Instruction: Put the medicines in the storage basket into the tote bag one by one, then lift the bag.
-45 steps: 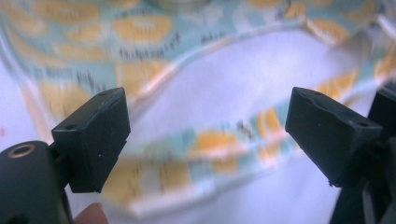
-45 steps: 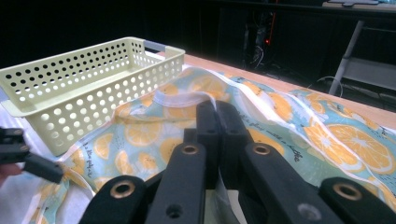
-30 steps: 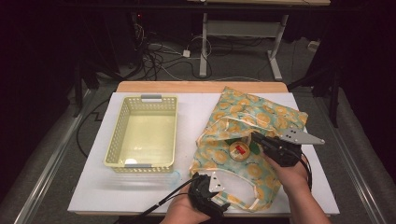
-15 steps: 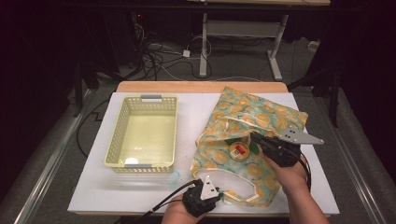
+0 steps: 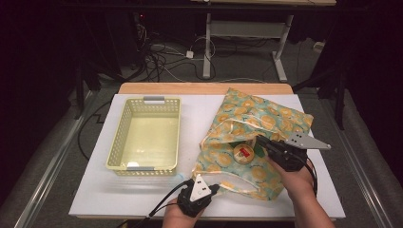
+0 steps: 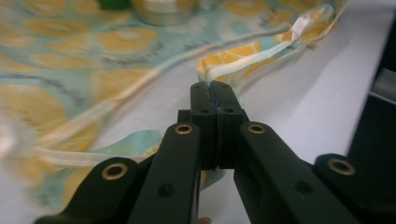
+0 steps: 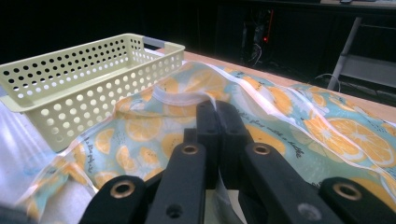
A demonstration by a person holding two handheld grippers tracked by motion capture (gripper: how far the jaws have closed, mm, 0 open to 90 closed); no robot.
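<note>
With my left gripper (image 5: 215, 188) just closed on the bag's handle (image 6: 261, 51) and my right gripper (image 5: 260, 141) clamped on the bag (image 5: 266, 118) rim, I judge I am opening it, so next I should pull both apart gently.

The orange-slice print bag (image 5: 256, 137) is soft pale-green cloth scattered with yellow-orange citrus rounds and edged in cream piping; it lies crumpled and mostly flat just to the right of the yellow basket (image 5: 145, 135), its near left corner almost at the basket's front corner. Its cream-trimmed strap (image 6: 261, 56) (a narrow printed band) trails from the front edge, on the bag's near side. A round tin with a red label (image 5: 242, 153) rests at the bag's mouth, right of the basket.
</note>
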